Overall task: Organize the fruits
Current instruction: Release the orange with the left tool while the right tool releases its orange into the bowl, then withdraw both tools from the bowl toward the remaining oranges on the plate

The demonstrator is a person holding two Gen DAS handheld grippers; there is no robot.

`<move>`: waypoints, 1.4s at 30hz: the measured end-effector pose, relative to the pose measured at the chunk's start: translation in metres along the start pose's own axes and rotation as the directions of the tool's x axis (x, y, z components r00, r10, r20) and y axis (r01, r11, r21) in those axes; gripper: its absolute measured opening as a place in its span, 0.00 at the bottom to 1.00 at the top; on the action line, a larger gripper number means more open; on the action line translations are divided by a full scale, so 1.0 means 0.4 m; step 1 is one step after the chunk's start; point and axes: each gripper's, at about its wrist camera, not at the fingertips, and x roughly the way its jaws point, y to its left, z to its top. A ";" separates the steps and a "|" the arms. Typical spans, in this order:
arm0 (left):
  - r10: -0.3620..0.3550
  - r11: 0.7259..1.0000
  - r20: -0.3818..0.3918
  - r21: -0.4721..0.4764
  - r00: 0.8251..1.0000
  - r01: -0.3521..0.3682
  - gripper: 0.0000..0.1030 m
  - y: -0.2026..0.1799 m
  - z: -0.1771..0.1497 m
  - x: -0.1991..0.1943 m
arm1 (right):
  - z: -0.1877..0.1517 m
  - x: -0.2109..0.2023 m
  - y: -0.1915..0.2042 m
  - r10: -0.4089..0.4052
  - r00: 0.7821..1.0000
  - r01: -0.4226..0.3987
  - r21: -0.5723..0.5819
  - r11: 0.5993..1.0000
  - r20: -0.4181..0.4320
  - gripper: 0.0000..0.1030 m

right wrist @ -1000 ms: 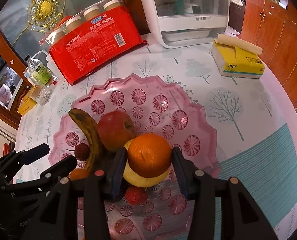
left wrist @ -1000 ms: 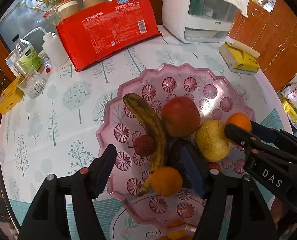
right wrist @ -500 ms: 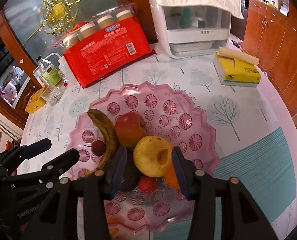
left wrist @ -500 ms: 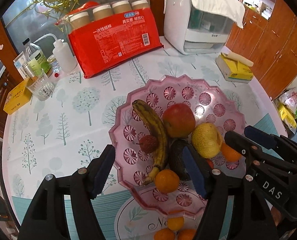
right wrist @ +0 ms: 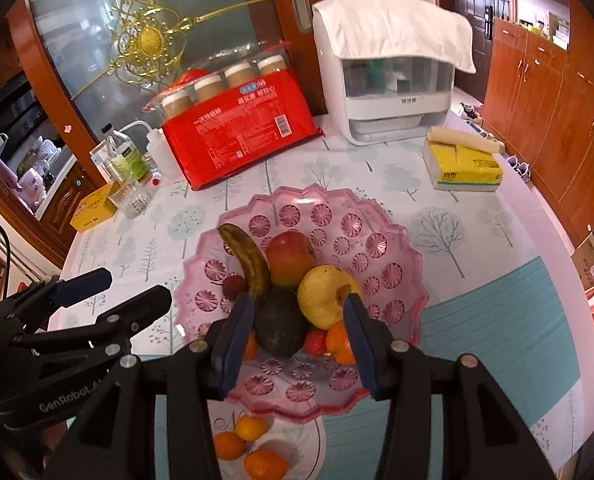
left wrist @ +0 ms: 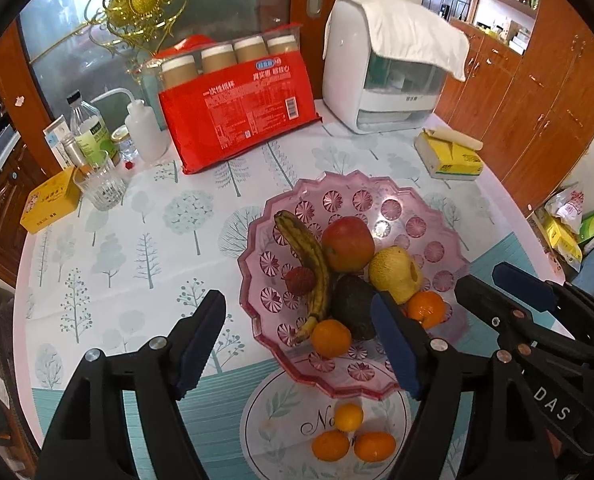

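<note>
A pink scalloped plate [left wrist: 381, 196] [right wrist: 389, 240] holds a banana [left wrist: 309, 260], a red apple [left wrist: 347, 244], a yellow pear [left wrist: 393, 274], a dark avocado [right wrist: 279, 326], a lychee [left wrist: 297, 282] and two oranges [left wrist: 331, 338] [right wrist: 339, 344]. Three small oranges [left wrist: 349, 434] [right wrist: 245, 444] lie on the table in front of the plate. My left gripper [left wrist: 297, 344] [right wrist: 121, 292] hangs above the plate's near-left edge, jaws opening, nothing between them. My right gripper [right wrist: 299, 340] [left wrist: 491, 282] hovers over the plate's near side, open and empty.
At the back stand a red pack of paper cups [left wrist: 237, 116] and a white appliance under a cloth [left wrist: 389, 76]. A yellow tissue pack [left wrist: 449, 156] lies at the right. Bottles, a glass [left wrist: 99, 188] and a yellow box [left wrist: 49, 200] crowd the left edge.
Both grippers rose and drew back from the plate. The orange held between the right fingers now lies in the plate beside the pear. The left jaws stand wider.
</note>
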 end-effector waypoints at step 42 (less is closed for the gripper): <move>-0.095 0.980 0.037 0.177 0.995 0.088 0.78 -0.011 -0.264 -0.179 | -0.292 -0.221 0.073 -0.032 0.996 0.022 0.123 0.992 0.080 0.51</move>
